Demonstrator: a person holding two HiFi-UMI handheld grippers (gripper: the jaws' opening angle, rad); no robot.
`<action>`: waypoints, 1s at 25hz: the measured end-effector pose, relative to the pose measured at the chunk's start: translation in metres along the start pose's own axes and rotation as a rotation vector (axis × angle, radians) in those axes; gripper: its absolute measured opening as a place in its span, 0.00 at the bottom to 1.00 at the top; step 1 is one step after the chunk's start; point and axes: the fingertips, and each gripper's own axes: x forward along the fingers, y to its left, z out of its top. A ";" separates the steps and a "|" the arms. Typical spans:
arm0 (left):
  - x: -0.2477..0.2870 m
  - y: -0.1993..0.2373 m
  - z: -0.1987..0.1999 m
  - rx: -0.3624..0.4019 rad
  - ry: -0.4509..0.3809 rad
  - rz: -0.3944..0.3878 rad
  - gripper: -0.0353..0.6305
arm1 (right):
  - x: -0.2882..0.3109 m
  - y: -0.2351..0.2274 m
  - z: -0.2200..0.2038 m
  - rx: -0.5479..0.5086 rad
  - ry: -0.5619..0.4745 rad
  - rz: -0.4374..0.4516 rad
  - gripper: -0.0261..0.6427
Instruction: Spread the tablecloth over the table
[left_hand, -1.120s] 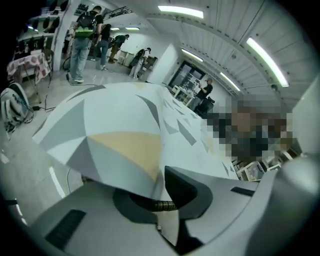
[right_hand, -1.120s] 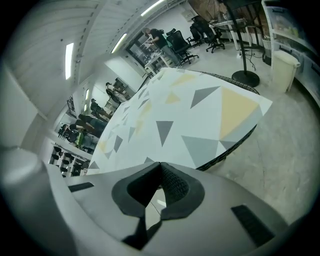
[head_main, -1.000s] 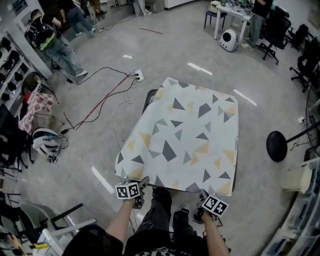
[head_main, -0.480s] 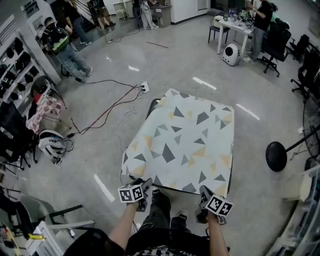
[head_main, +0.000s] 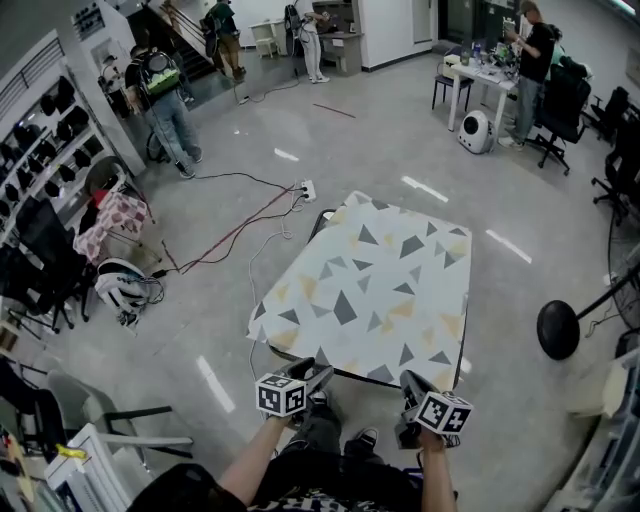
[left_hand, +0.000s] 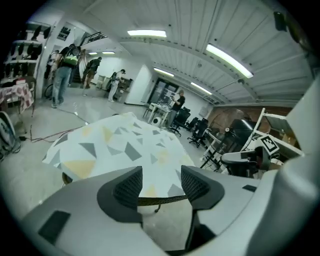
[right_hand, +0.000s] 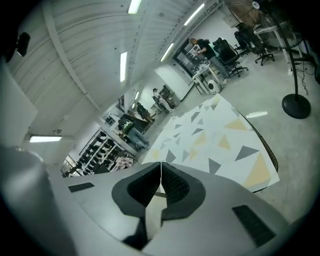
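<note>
– Grey polished floor (head_main: 200, 300) fills a big, busy workshop. At its middle stands a table (left_hand: 159, 200), and the tablecloth (head_main: 370, 295) lies spread over it. The cloth is pale with grey and yellow triangles, and its edges hang over the table's near and left sides.

– Where are the grippers?

– Both are at the table's near edge, held by a person whose forearms come in from the bottom of the head view. The left gripper (head_main: 318, 372) sits by the cloth's near left corner, and the right gripper (head_main: 410, 383) by the near right.

– Is either one holding the cloth?

– No. In its own view the left gripper (left_hand: 161, 185) has jaws that have just been opening and then easing in slightly. They stand well apart with nothing between them, and the cloth's edge shows beyond the gap. The right gripper (right_hand: 161, 182) has its pads pressed together on nothing.

– What else is around?

– Cables (head_main: 240, 225) trail from a power strip (head_main: 307, 189) to the table's far left. A round black stand base (head_main: 558, 330) sits on the right. Several people stand far off.
</note>
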 end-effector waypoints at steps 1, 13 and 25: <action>-0.001 -0.009 0.008 0.022 -0.010 -0.021 0.43 | -0.002 0.004 0.002 -0.007 -0.004 0.007 0.06; -0.035 -0.083 0.079 0.281 -0.113 -0.230 0.33 | -0.017 0.067 0.016 -0.064 -0.056 0.073 0.06; -0.104 -0.090 0.079 0.487 -0.094 -0.408 0.23 | -0.023 0.164 -0.007 -0.118 -0.188 0.057 0.05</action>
